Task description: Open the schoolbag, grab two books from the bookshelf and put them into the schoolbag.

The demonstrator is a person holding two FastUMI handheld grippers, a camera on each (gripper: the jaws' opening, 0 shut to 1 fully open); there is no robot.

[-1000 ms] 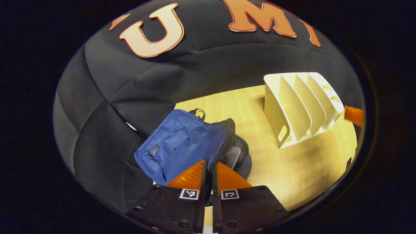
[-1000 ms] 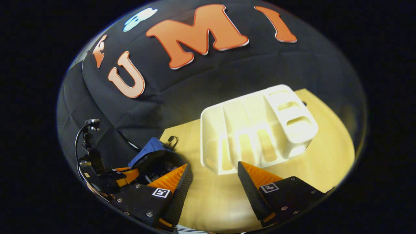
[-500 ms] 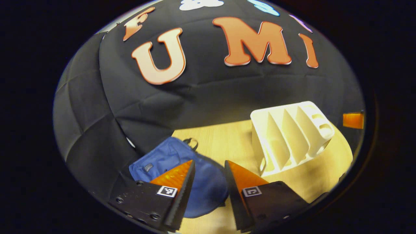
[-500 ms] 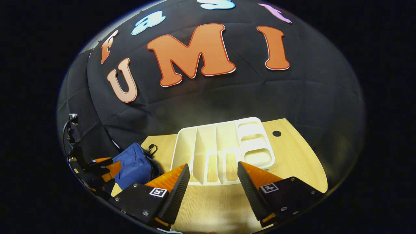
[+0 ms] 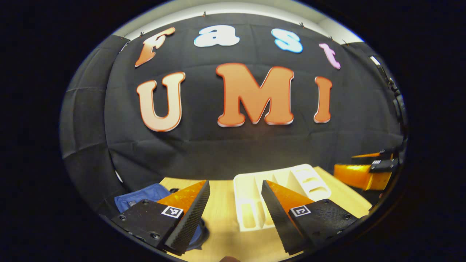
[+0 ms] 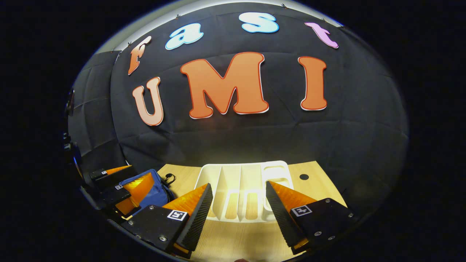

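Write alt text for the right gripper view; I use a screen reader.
The right gripper hangs open above a wooden table, facing an empty white bookshelf. A blue schoolbag sits left of it, beside the left gripper.

The left gripper (image 5: 235, 196) has let go of the bag (image 5: 143, 193), opened wide and drawn back; the right gripper (image 6: 239, 200) drew back too.

Open worktop near us, two obstacles farther back

We see bare worktop (image 6: 233, 238) ahead of the right tool (image 6: 238, 193), whose fingers stand apart with nothing between. Beyond, the white bookshelf (image 6: 242, 191) blocks the middle; the blue schoolbag (image 6: 154, 189) and left tool (image 6: 125, 191) crowd the left. Right of the bookshelf lies free worktop.
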